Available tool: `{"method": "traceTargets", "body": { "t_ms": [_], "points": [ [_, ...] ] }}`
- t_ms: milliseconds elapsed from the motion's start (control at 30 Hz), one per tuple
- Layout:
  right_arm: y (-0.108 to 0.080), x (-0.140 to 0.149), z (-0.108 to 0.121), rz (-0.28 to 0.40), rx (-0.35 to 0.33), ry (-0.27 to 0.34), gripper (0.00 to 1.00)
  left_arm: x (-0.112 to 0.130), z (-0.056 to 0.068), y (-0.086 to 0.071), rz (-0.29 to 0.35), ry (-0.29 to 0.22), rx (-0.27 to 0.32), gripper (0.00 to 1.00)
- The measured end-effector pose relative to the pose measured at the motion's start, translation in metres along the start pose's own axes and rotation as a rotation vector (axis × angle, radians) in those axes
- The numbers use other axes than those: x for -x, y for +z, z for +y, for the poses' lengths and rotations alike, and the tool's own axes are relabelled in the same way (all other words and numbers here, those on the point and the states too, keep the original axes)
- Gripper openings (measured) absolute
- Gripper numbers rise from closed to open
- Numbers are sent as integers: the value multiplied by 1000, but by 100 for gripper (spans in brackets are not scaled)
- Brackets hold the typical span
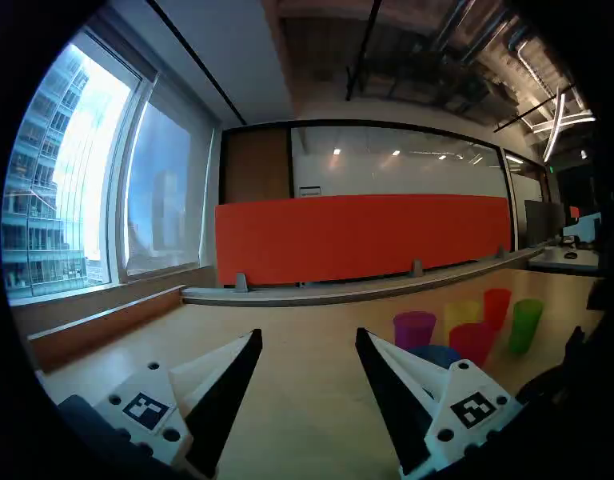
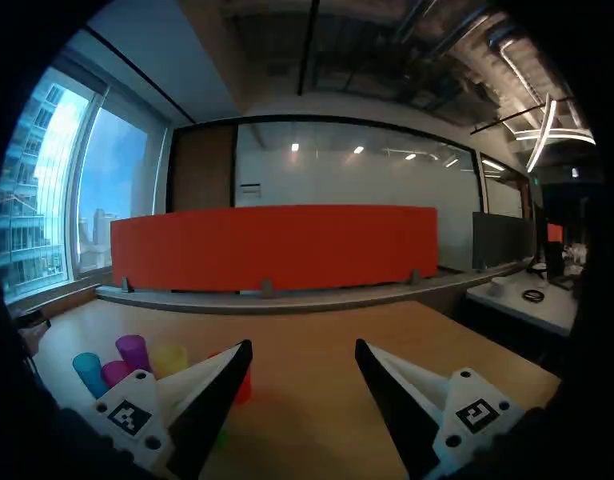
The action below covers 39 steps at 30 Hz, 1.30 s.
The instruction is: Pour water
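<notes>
Several plastic cups stand grouped on the wooden table (image 1: 307,376). In the left gripper view they are to the right: a purple cup (image 1: 414,328), a yellow cup (image 1: 462,314), an orange-red cup (image 1: 496,308), a green cup (image 1: 525,324), a pink cup (image 1: 471,342) and a blue cup (image 1: 435,354) partly behind the right finger. My left gripper (image 1: 307,334) is open and empty, left of the cups. In the right gripper view the cups sit at the lower left: a teal cup (image 2: 89,372), the purple cup (image 2: 133,350) and the yellow cup (image 2: 169,358). My right gripper (image 2: 303,346) is open and empty.
An orange divider panel (image 1: 363,236) runs along the table's far edge on a grey rail. Large windows (image 1: 75,200) line the left wall above a wooden ledge. A second desk (image 2: 531,304) with a dark monitor (image 2: 499,240) stands to the right.
</notes>
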State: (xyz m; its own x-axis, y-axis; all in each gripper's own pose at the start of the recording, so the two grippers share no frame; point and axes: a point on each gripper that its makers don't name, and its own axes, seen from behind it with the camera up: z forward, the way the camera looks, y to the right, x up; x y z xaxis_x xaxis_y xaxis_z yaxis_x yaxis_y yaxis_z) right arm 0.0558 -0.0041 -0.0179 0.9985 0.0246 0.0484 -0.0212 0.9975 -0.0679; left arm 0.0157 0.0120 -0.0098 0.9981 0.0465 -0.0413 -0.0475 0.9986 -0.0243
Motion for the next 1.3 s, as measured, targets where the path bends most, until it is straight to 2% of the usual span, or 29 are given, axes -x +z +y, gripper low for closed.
{"method": "traceTargets", "body": {
  "t_ms": [367,767,1300],
  "points": [
    [-3,-9,-3,10,-1,-19,99,8,-5,2,-8,-51,-2,86],
    [-3,-8,-2,10,-3,0,99,14,-3,5,-36,-50,6,86],
    [-5,-7,3,18,-6,6,99,16,-3,6,-39,-48,10,86]
  ]
}}
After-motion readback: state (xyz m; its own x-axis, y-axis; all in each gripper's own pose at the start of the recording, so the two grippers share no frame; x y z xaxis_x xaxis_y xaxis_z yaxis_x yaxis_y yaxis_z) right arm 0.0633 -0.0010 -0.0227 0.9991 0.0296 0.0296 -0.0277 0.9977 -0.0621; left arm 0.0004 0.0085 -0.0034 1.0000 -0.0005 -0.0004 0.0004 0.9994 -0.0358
